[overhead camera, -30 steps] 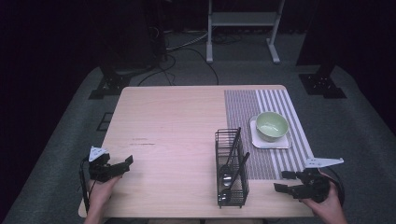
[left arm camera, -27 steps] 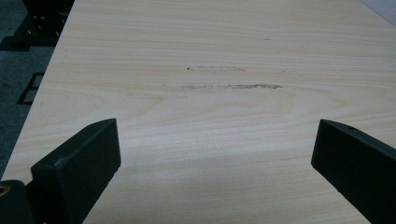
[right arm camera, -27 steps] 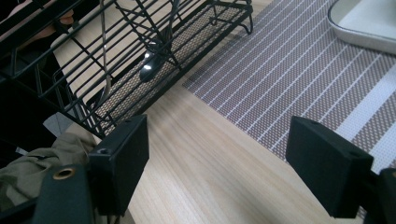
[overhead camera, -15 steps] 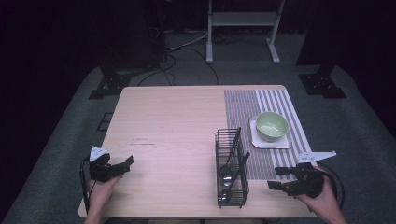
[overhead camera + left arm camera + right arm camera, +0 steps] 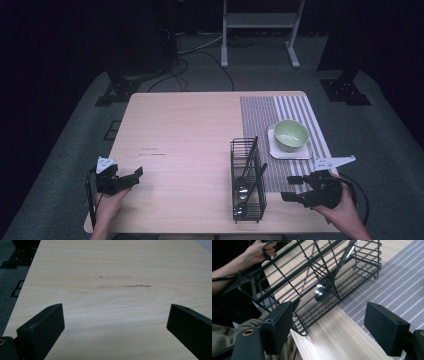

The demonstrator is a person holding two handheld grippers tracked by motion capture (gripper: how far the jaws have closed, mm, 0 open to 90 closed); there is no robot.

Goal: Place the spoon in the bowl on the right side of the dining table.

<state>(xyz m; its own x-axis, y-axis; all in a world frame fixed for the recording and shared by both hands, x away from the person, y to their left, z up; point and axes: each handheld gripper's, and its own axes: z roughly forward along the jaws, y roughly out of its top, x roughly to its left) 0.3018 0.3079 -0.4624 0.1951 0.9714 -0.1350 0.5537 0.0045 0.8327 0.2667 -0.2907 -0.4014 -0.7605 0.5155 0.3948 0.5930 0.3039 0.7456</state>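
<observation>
Right gripper (image 5: 329,327): I had its jaws spread wide, nothing between them | black wire rack (image 5: 322,277) just ahead on the desk (image 5: 332,337), a spoon (image 5: 321,293) lying inside | striped mat (image 5: 392,285) at right | other hand (image 5: 259,251) beyond the rack.

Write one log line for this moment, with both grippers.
left gripper: open, over bare table | right gripper: open, beside wire rack | spoons in rack
</observation>
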